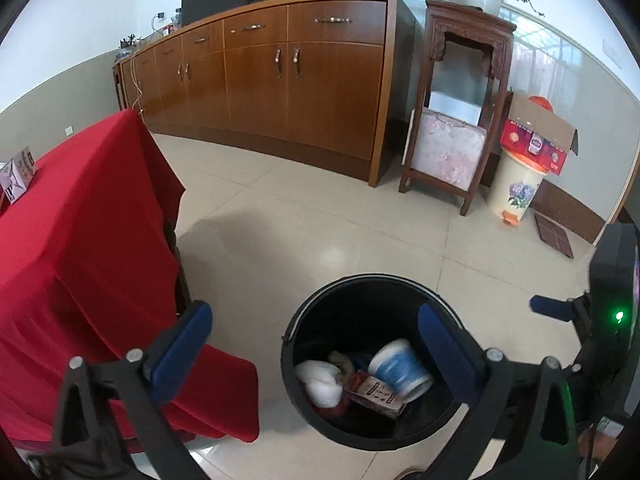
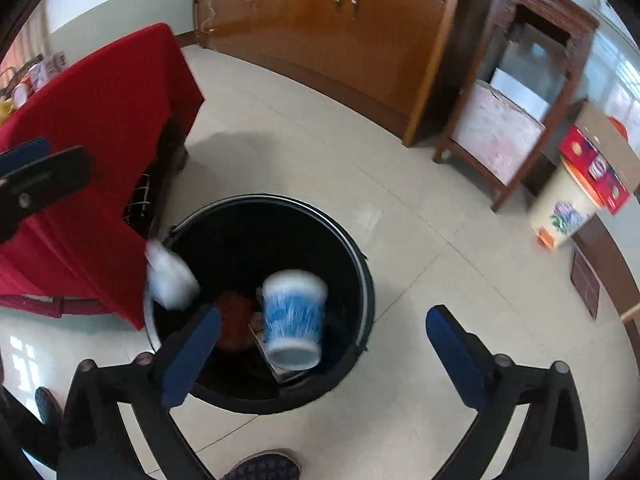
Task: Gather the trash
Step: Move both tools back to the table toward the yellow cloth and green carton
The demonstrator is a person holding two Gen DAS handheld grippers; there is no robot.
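Two hand-held grippers, both with fingers spread wide and nothing between them, hang over the round black plastic trash bin [image 1: 372, 360] standing on the pale tiled floor [image 1: 320, 216]. The left hand-held gripper [image 1: 316, 344] sits above the bin's left rim, and the right hand-held gripper [image 2: 324, 344] is over the bin's right half, so I'd guess both are parked there because that's where stuff gets dropped.

Inside the bin: a white paper cup with blue streaks [image 2: 294, 316], looking blurred in the right wrist view (can't tell if it's falling or just camera shake), a crumpled white tissue wad [image 1: 320, 382] towards the bin's left side, and a small reddish-brown printed carton [image 1: 374, 394] lying flat between them. So the trash I can see is already in the bin.

The bench draped in a red cloth [image 1: 80, 260] stands just left of the bin, cloth edge nearly touching the rim, which makes sense for short carries. A small white printed box [image 1: 16, 176] sits on the bench's far end, well away from the bin. Can't say if that counts as trash; if it does, it's probably next.
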